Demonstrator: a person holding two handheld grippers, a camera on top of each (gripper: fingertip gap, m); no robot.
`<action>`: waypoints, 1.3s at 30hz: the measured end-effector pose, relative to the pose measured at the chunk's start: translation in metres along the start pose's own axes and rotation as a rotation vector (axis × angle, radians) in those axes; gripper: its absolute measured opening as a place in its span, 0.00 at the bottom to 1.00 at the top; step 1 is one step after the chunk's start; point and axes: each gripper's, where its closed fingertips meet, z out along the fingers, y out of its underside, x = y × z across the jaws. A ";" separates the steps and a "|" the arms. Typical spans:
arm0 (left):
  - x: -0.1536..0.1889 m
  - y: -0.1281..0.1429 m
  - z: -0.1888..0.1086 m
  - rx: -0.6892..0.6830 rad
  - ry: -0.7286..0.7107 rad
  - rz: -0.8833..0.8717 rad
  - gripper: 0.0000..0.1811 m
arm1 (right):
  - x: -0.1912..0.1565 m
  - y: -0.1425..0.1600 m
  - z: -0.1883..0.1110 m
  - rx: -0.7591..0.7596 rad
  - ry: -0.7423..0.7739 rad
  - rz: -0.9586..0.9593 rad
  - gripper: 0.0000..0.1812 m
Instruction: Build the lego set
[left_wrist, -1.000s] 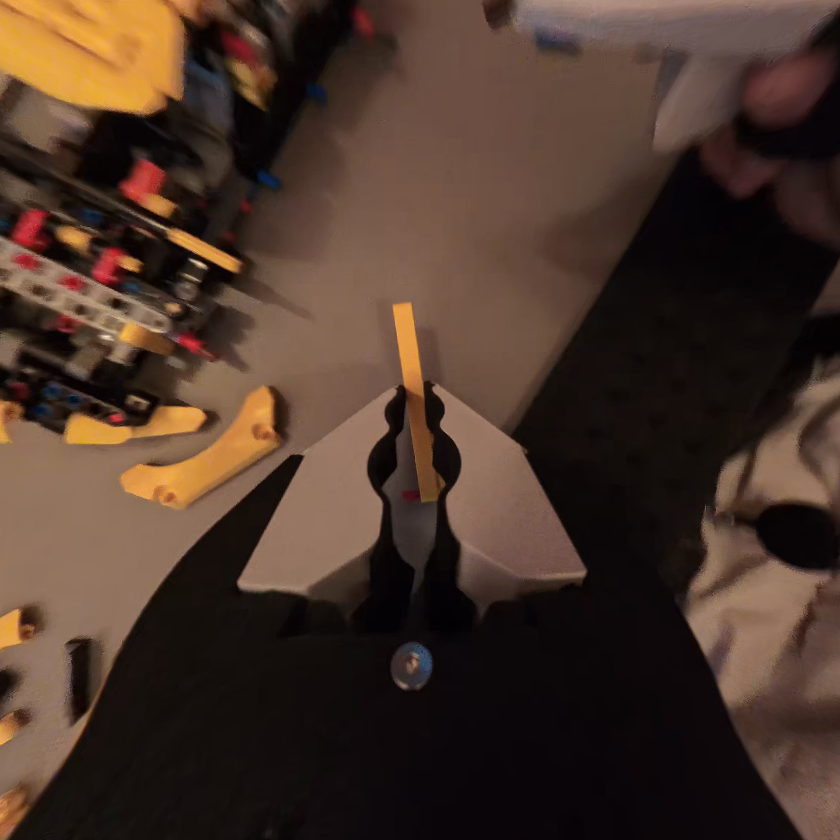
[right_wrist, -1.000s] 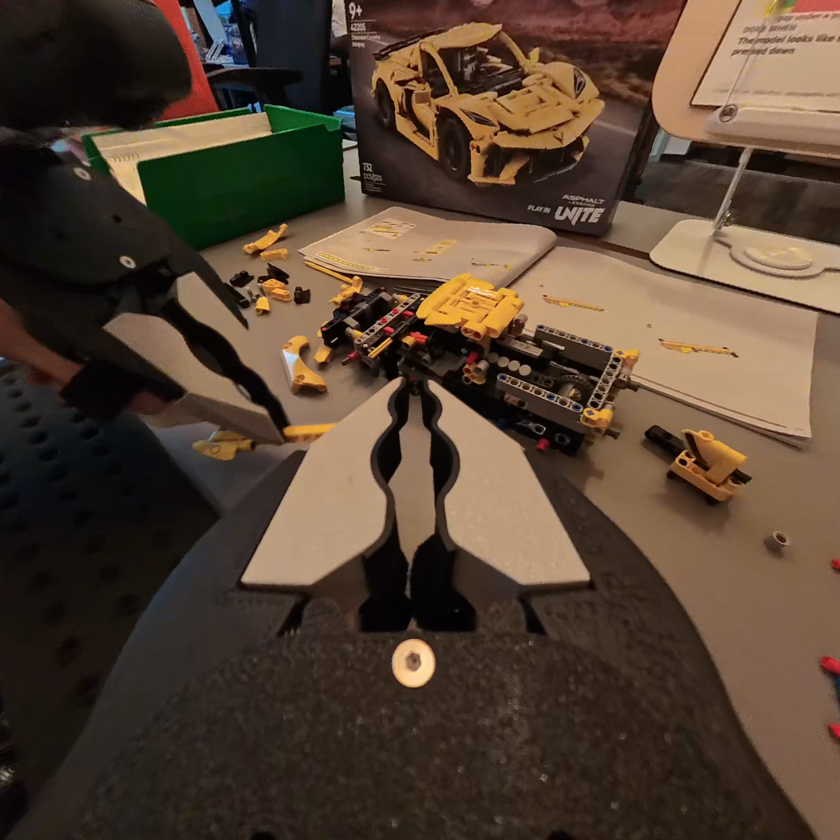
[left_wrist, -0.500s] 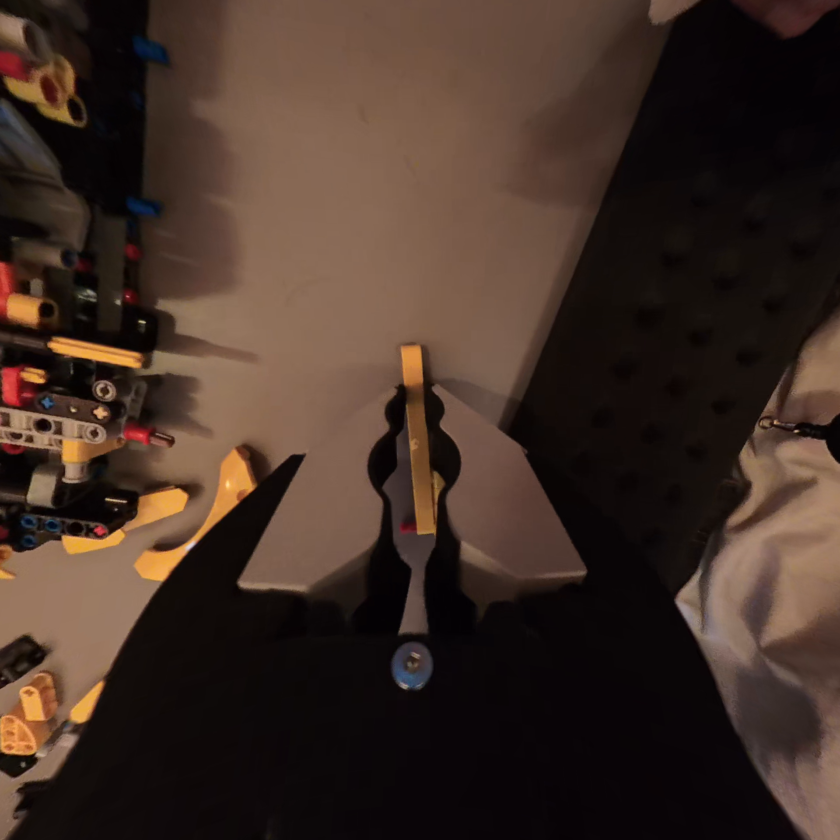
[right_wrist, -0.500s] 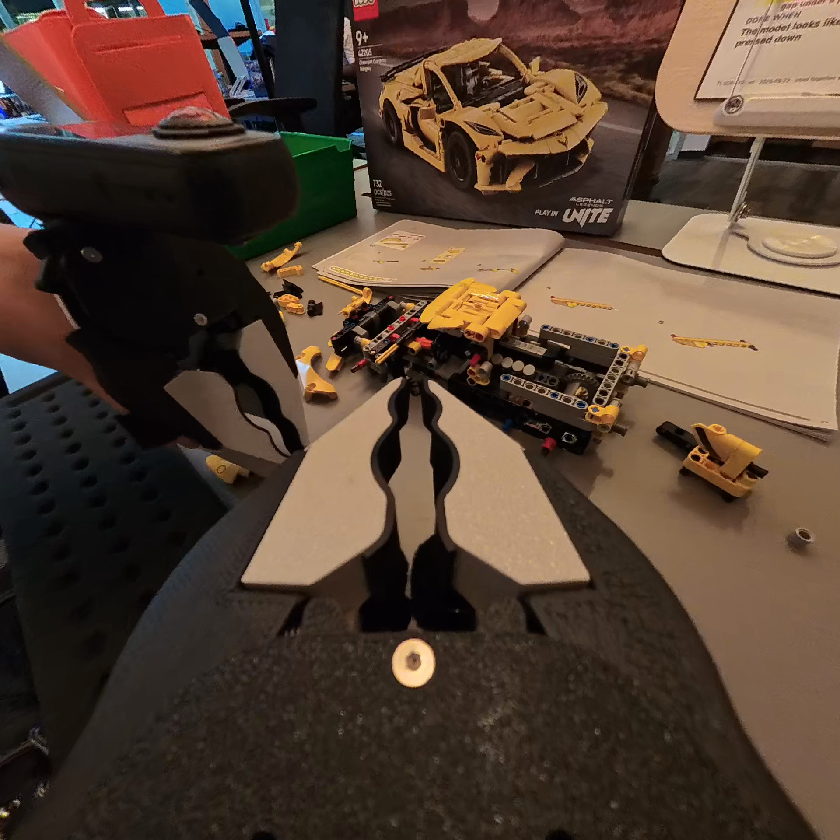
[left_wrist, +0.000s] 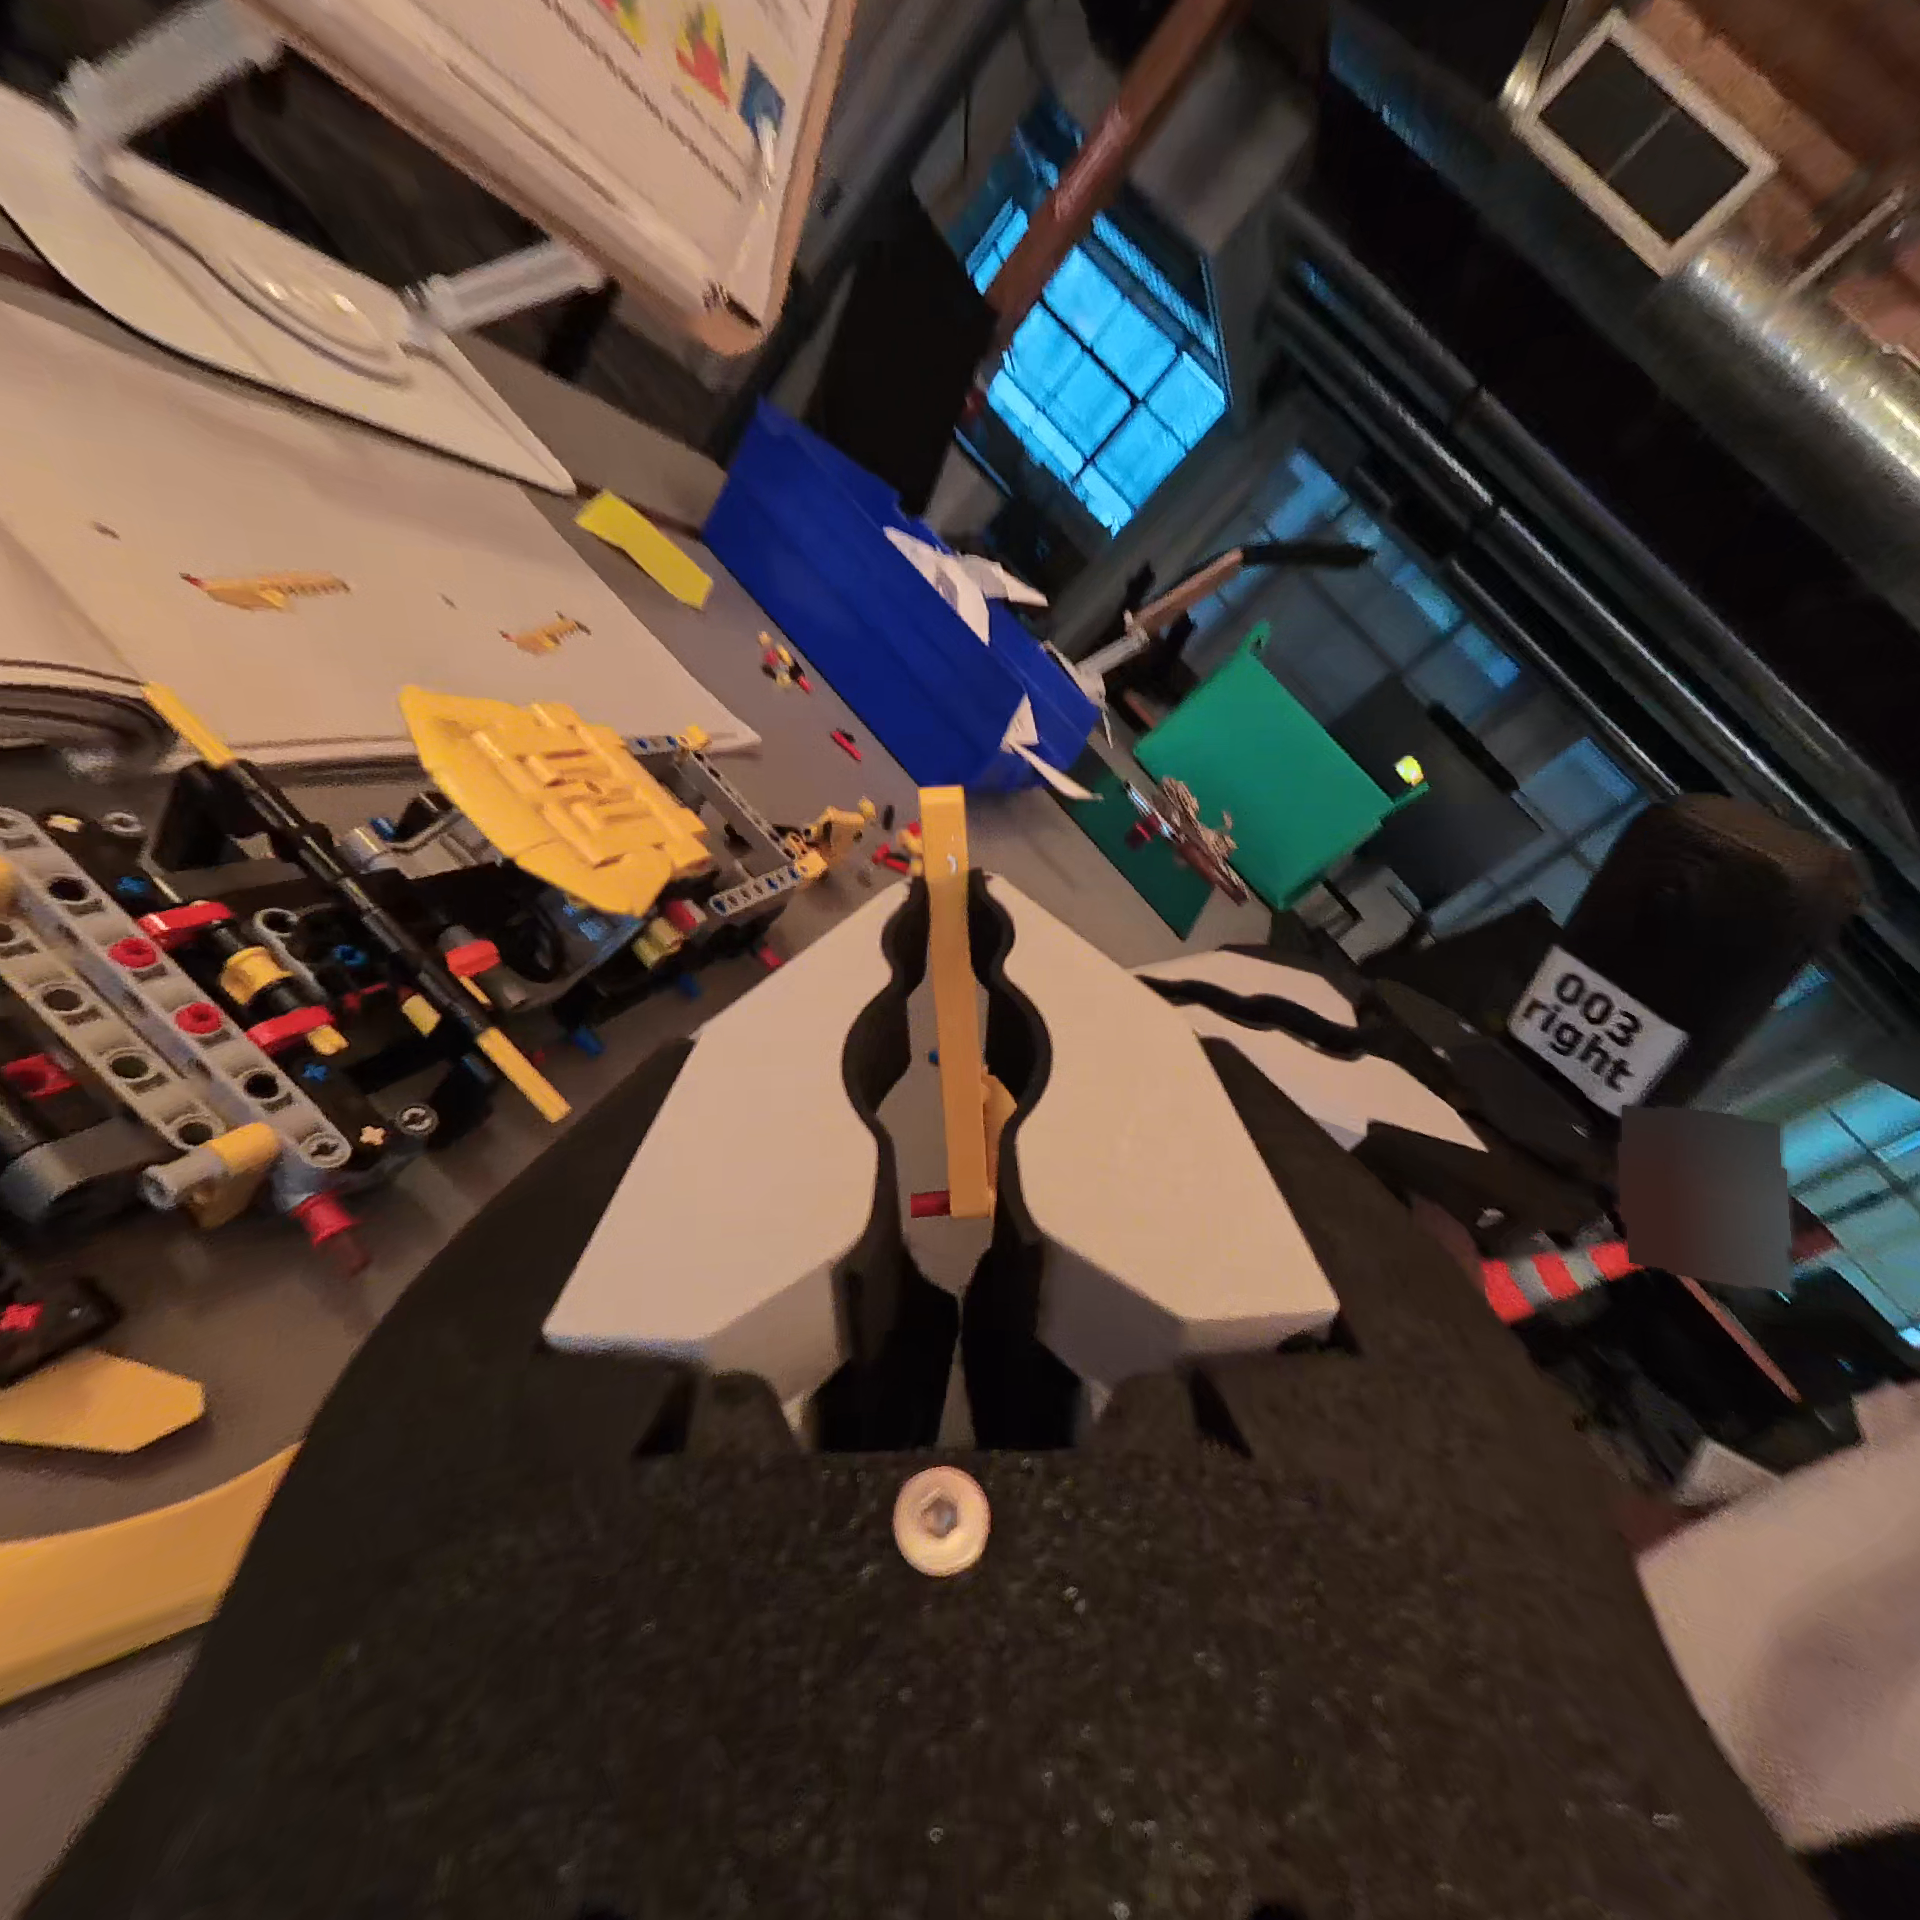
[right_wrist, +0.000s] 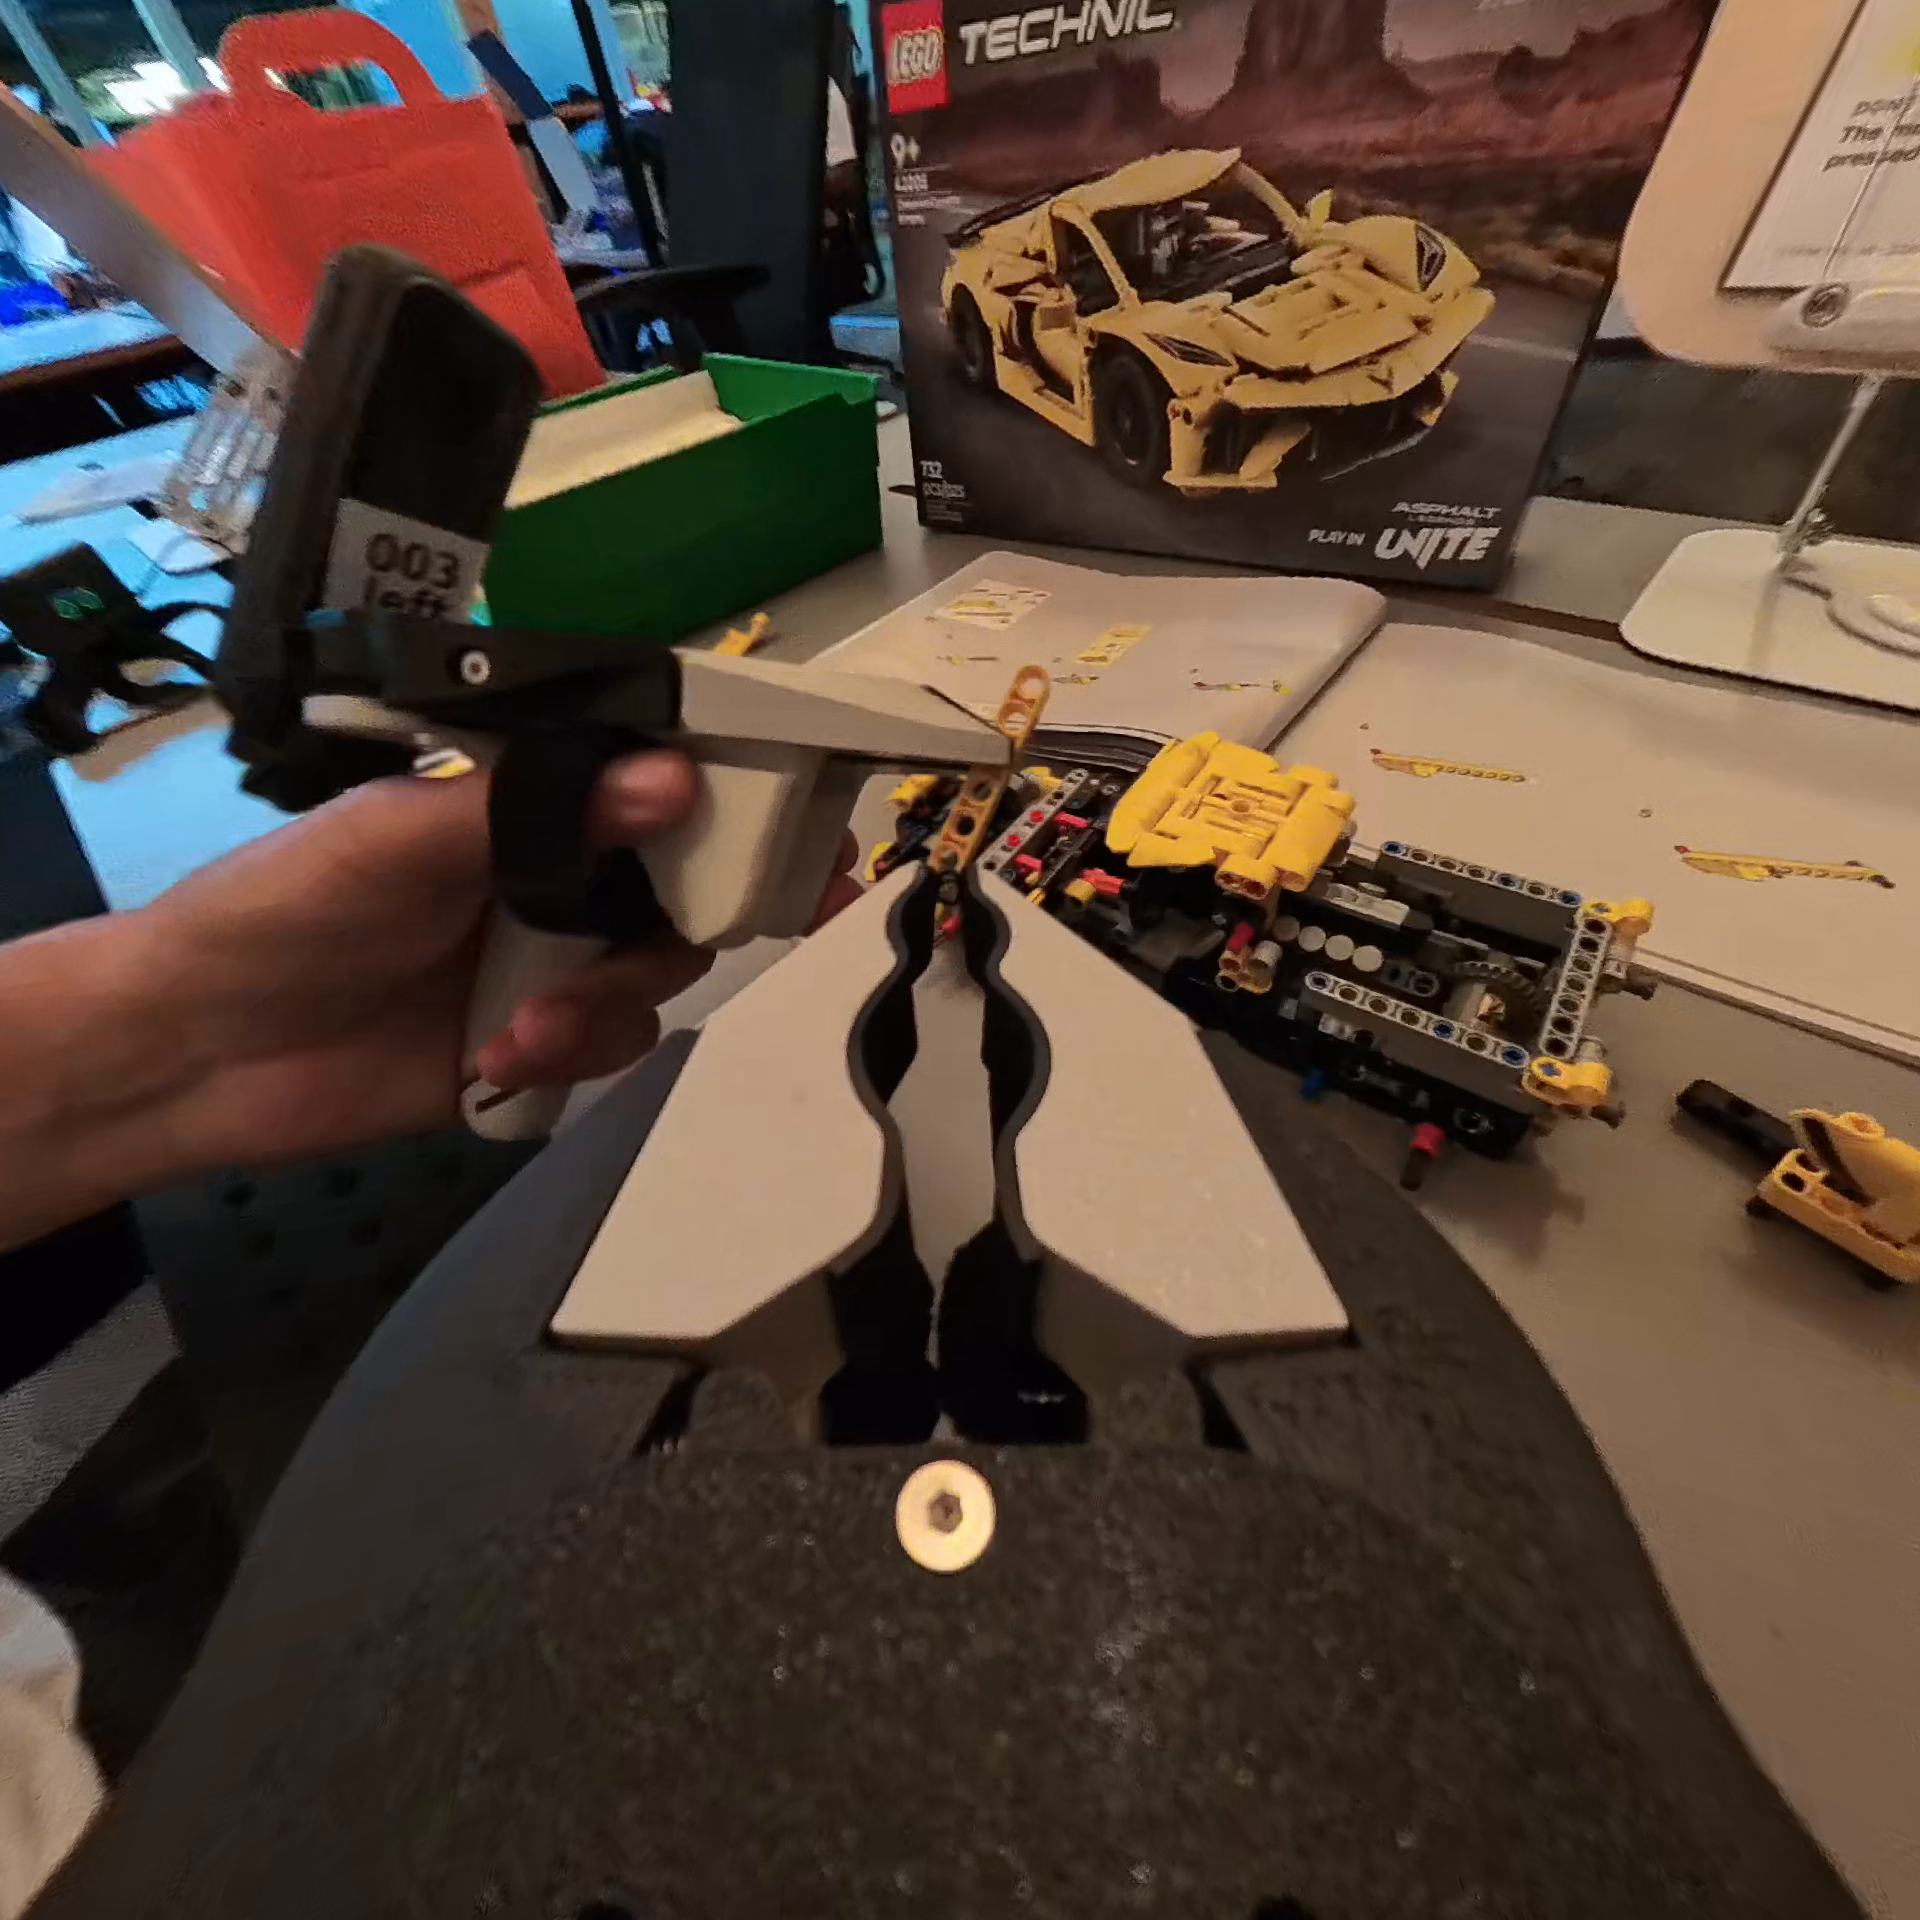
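My left gripper is shut on a thin yellow beam with a red pin at its near end. In the right wrist view a hand holds the left gripper level above the table, and the holed beam hangs slanted from its tips. My right gripper is shut and empty, with its tips just under the beam's lower end. It also shows in the left wrist view. The half-built car chassis with a yellow panel lies on the grey table behind, and also shows in the left wrist view.
The set's box stands at the back, with an open instruction booklet in front of it. A green bin is at the back left and a white stand at the right. A small yellow subassembly and loose yellow pieces lie on the table.
The left gripper has risen from pointing down at the table to level, carrying the yellow beam up in front of the right gripper's tips. The right gripper stayed shut.
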 end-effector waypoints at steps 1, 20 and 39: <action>0.000 -0.001 -0.001 0.033 -0.013 0.008 0.04 | -0.001 0.002 0.002 -0.024 0.019 -0.022 0.02; -0.001 0.004 0.000 0.127 -0.087 -0.008 0.04 | 0.005 0.017 0.006 -0.129 0.168 -0.119 0.02; -0.004 0.013 -0.009 0.106 -0.098 -0.098 0.04 | -0.003 0.026 0.012 -0.111 0.166 -0.150 0.02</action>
